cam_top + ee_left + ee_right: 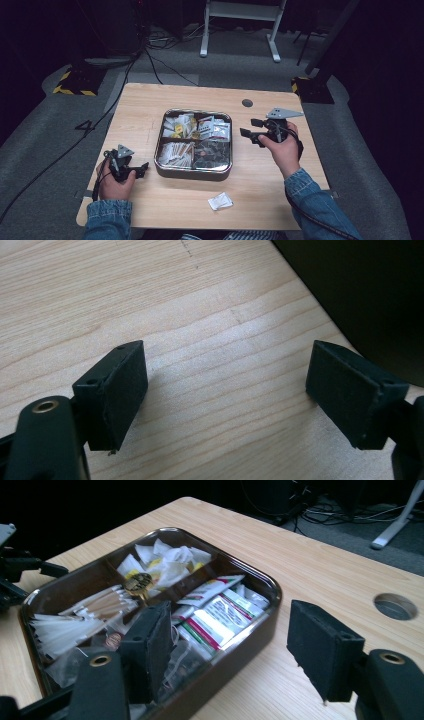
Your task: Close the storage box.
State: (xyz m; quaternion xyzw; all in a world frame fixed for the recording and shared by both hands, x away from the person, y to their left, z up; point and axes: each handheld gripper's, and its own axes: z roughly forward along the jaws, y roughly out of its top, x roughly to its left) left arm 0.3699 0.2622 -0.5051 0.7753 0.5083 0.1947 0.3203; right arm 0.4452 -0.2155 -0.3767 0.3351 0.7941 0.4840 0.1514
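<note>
A metal tray with four compartments stands in the middle of the wooden table. It holds white and yellow sachets, red and green printed packets, wrapped sticks and dark packets. A small white packet lies on the table in front of the tray. My left gripper rests left of the tray, open, with bare wood between its pads. My right gripper hangs just right of the tray, open and holding nothing, and points over the tray's near rim.
A round cable hole sits in the table behind the right gripper. The tray's dark wall is close to the left gripper's right jaw. On the floor beyond the table are cables and a white stand.
</note>
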